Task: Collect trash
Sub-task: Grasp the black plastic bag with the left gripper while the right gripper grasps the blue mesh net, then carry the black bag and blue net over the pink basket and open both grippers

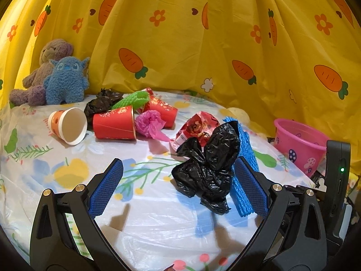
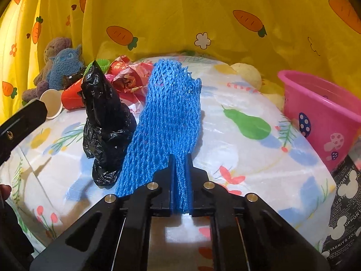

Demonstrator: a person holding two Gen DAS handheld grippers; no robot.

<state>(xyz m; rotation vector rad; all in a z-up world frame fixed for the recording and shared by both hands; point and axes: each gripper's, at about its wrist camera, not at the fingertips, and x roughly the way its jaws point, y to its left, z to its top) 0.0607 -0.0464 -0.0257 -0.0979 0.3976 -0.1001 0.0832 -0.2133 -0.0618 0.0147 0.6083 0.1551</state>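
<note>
My right gripper (image 2: 180, 161) is shut on a blue foam net (image 2: 168, 113), pinching its near end; the net stretches away over the table. The net also shows in the left wrist view (image 1: 243, 158). A crumpled black plastic bag (image 1: 207, 167) lies just left of the net, also in the right wrist view (image 2: 106, 122). My left gripper (image 1: 178, 178) is open and empty, its jaws wide apart, low over the table in front of the black bag. A pink bucket (image 1: 300, 142) stands at the right, off the table edge; it also shows in the right wrist view (image 2: 320, 113).
Further back lie a white paper cup (image 1: 70, 125), red paper cups (image 1: 115, 124), a pink bag (image 1: 150, 124), a red wrapper (image 1: 198, 124), a green foam net (image 1: 133, 100) and another black bag (image 1: 101, 102). Two plush toys (image 1: 52, 76) sit at the back left against a yellow curtain (image 1: 203, 45).
</note>
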